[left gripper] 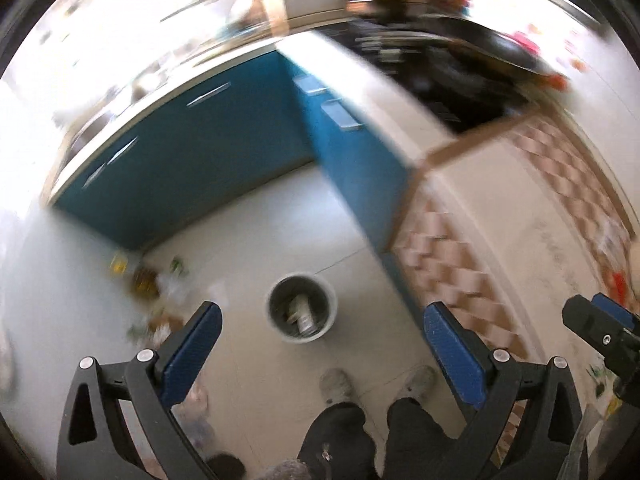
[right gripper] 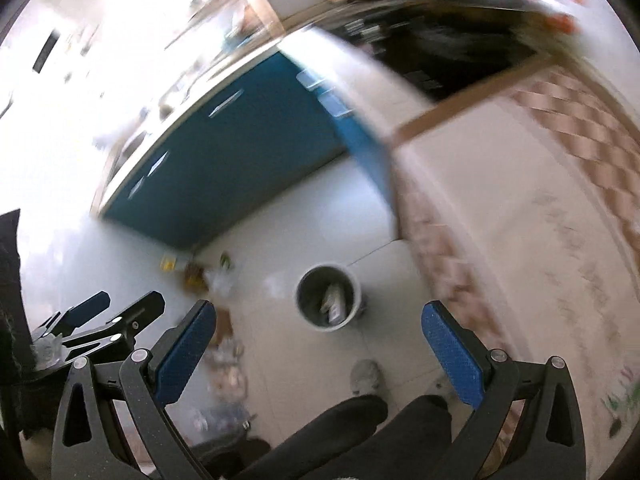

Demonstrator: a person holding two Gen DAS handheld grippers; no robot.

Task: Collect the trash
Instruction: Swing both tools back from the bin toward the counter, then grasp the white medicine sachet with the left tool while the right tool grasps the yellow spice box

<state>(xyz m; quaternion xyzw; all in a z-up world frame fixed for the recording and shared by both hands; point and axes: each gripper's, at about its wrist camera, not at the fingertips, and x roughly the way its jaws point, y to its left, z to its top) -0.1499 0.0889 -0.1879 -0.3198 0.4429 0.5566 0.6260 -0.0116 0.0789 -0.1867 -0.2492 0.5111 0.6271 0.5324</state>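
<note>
While both of my grippers hang high over the pale floor point(left gripper: 280, 208), I look steeply down on a corner of blue cabinets point(left gripper: 192, 168) under a light countertop point(left gripper: 376, 92), with a checkered rug point(left gripper: 452, 252) along the right. One round grey bin point(left gripper: 302, 308) stands on the floor, well below and between my left gripper point(left gripper: 320, 344) fingers, its jaws spread wide with nothing between them. My right gripper point(right gripper: 318, 340) is equally wide and empty, the bin just left of its centre line. Something pale and boxy lies inside the bin. Left of it, near the cabinet base, a scatter of trash point(left gripper: 156, 284) litters the floor; blur stops me counting pieces. Two grey shoes point(left gripper: 338, 384) of the person show at bottom.
</note>
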